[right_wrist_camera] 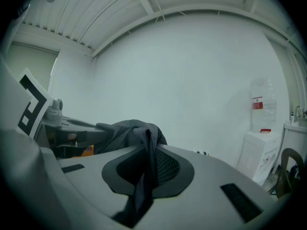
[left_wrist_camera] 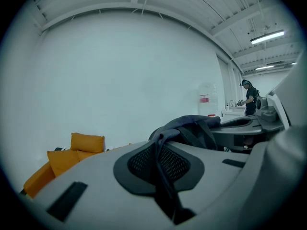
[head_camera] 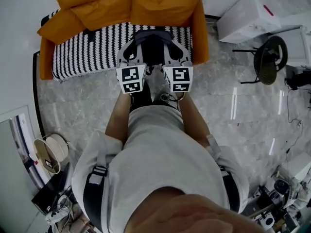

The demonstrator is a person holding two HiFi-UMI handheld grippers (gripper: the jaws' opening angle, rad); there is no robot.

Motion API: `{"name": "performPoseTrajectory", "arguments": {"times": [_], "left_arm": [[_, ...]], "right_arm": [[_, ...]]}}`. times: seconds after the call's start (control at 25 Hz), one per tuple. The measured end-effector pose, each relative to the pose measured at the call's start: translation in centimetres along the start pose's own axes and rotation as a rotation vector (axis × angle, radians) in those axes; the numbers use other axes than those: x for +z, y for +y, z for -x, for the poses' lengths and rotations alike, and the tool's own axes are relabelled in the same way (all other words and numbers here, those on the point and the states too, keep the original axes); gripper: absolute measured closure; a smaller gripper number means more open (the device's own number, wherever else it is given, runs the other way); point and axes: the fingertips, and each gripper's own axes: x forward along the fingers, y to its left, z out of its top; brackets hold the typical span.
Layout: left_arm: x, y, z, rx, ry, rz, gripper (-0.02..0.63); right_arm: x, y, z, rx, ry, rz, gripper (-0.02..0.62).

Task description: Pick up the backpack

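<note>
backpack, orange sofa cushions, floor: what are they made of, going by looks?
backpack: dark woven fabric, likely nylon or polyester, matte. It folds and creases softly and has flat webbing straps.
orange cushions: matte upholstery cloth, plump with soft dents. The exact fibre can't be told.
floor: polished stone or marble-look tile, grey and veined, with glossy streaks of reflected light.

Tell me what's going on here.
A person stands holding a hand-held gripper in each hand. The left hand-held gripper and the right hand-held gripper are each shut on a strip of the dark backpack, which hangs between them. They hold it up in front of the orange sofa; it looks raised off the striped seat, though that is hard to confirm.
</note>
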Motion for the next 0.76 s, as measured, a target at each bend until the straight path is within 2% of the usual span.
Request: {"name": "performPoseTrajectory", "arguments": {"times": [0.36, 0.76], "left_arm": [[0.7, -2.1, 0.0, -0.021, -0.024, -0.021, 0.574], [1.1, -3.9, 0.1, -0.055, -0.019, -0.029, 0.574]], "right_arm": [[0.3, -1.6, 1.8, -0.02, -0.01, -0.033, 0.538], [-0.1, -2.7, 3.1, -0.05, -0.011, -0.019, 0.538]]}}
